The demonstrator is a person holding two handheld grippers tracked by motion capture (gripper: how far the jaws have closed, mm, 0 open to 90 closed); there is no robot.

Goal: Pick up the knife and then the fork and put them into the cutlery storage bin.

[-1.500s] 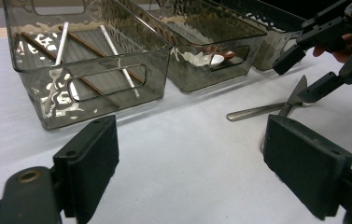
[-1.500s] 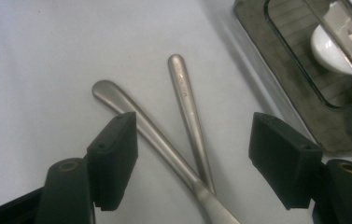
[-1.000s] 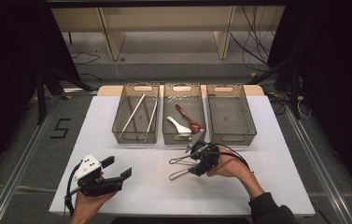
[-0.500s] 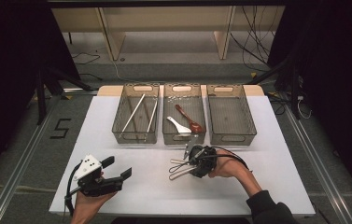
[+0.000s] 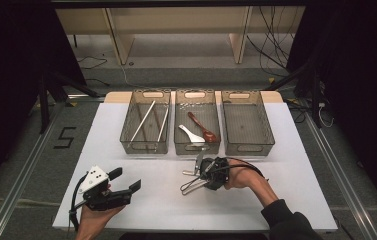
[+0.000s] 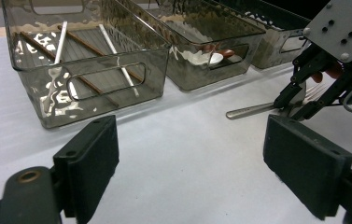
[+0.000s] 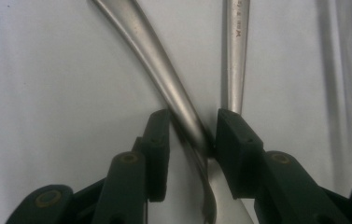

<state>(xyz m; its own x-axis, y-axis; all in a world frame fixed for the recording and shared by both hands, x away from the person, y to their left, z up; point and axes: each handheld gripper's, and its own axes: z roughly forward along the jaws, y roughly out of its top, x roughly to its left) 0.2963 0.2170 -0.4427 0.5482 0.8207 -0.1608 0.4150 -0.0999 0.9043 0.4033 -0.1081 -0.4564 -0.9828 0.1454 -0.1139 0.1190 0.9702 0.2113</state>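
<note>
Several metal cutlery pieces (image 5: 191, 185) lie crossed on the white table (image 5: 286, 165) in front of the middle bin. My right gripper (image 5: 202, 174) points left and down over them. In the right gripper view, one slanting handle (image 7: 164, 74) runs between the pads of my right gripper (image 7: 192, 135). A second straight handle (image 7: 237, 51) ends behind the right pad. The jaws have just been closing and stand narrow around the slanting handle, with no firm press visible. At the near left, my left gripper (image 5: 126, 180) rests wide open with nothing in it (image 6: 197, 158).
Three clear bins stand in a row at the back. The left bin (image 5: 144, 149) holds chopsticks. In the middle bin (image 5: 197, 149) are a white spoon (image 5: 191, 134) and a brown spoon (image 5: 202, 128). The right bin (image 5: 248, 149) has nothing in it.
The right gripper's jaws have narrowed around the cutlery on the table, and the hand has edged slightly nearer. The left gripper has not moved.
</note>
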